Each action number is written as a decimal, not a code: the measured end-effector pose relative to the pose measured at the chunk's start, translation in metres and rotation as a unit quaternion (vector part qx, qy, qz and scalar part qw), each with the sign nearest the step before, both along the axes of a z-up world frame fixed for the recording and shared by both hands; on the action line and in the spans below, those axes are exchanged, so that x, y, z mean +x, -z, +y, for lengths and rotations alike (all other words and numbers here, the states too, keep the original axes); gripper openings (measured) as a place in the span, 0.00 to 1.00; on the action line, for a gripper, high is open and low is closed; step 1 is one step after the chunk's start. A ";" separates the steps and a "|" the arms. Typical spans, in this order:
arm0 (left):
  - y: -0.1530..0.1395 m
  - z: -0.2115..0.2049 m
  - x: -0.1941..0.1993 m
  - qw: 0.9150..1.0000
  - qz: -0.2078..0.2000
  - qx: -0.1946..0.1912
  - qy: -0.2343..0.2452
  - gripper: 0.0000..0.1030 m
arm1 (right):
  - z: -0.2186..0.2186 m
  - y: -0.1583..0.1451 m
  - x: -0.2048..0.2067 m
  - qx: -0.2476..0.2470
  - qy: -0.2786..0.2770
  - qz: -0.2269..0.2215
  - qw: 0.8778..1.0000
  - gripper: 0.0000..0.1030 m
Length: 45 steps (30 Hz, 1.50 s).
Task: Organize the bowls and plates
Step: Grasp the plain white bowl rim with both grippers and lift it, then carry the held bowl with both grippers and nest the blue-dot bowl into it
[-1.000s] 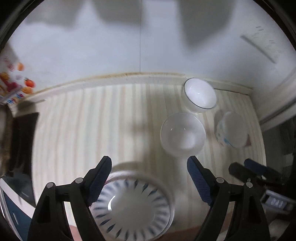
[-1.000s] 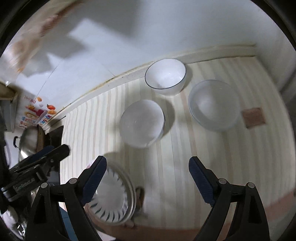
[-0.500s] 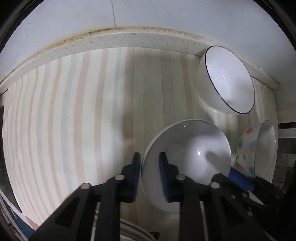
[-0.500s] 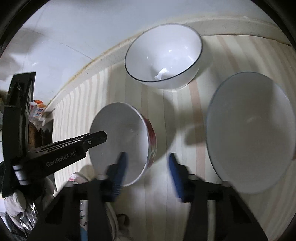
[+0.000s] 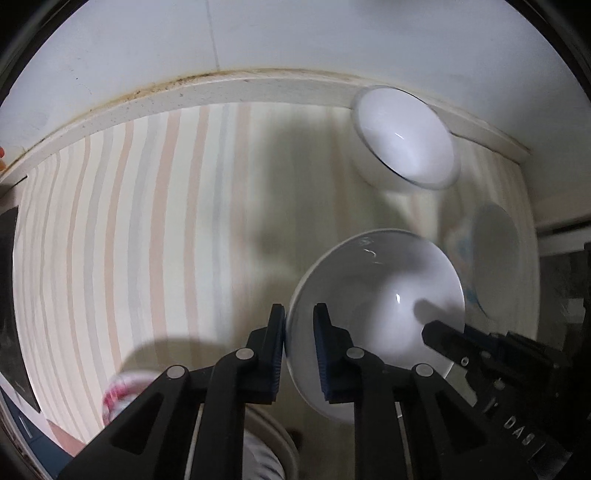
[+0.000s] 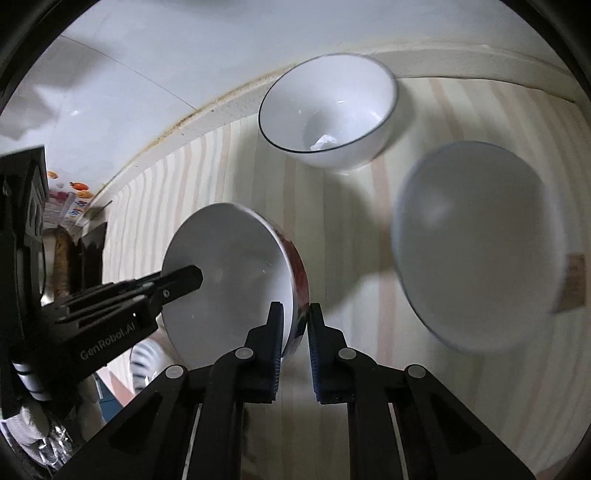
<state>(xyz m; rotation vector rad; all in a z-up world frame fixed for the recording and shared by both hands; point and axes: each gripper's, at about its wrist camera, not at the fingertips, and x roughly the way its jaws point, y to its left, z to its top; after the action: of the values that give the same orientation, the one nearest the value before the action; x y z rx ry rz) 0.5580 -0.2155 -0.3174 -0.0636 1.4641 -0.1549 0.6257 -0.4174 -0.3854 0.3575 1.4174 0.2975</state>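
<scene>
We read "GenRobot.AI" on the left gripper (image 6: 177,284) (its fellow shows "DAS"). Both pinch one bowl (image 5: 376,317): the left gripper's (image 5: 299,332) pads close on its near rim, still creeping inward, and the right gripper (image 6: 295,328) clamps the red-patterned wall. Ahead sit a black-rimmed bowl (image 6: 328,110) and, right of it, a blurred bowl (image 6: 476,243), on a striped mat (image 5: 147,229) against a white wall (image 5: 258,33).
</scene>
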 end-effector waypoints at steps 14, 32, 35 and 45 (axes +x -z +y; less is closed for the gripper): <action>0.010 -0.031 -0.090 0.997 0.039 -0.008 0.066 0.13 | -0.061 -0.005 -0.112 -0.007 0.013 0.037 0.999 0.14; 0.032 -0.051 -0.099 0.994 0.065 0.010 0.082 0.13 | -0.088 0.027 -0.134 -0.006 0.018 0.076 0.997 0.14; 0.034 -0.061 -0.097 0.994 0.060 0.017 0.086 0.13 | -0.088 0.029 -0.131 -0.007 0.017 0.078 0.997 0.14; 0.014 -0.076 -0.095 0.996 0.037 0.030 0.073 0.14 | -0.102 0.030 -0.122 0.029 0.036 0.087 0.995 0.15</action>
<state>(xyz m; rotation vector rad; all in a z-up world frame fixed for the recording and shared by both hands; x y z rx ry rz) 0.4626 -0.2915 -0.3318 0.0891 1.5465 -0.2295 0.5041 -0.5189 -0.4151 0.4915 1.5645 0.2531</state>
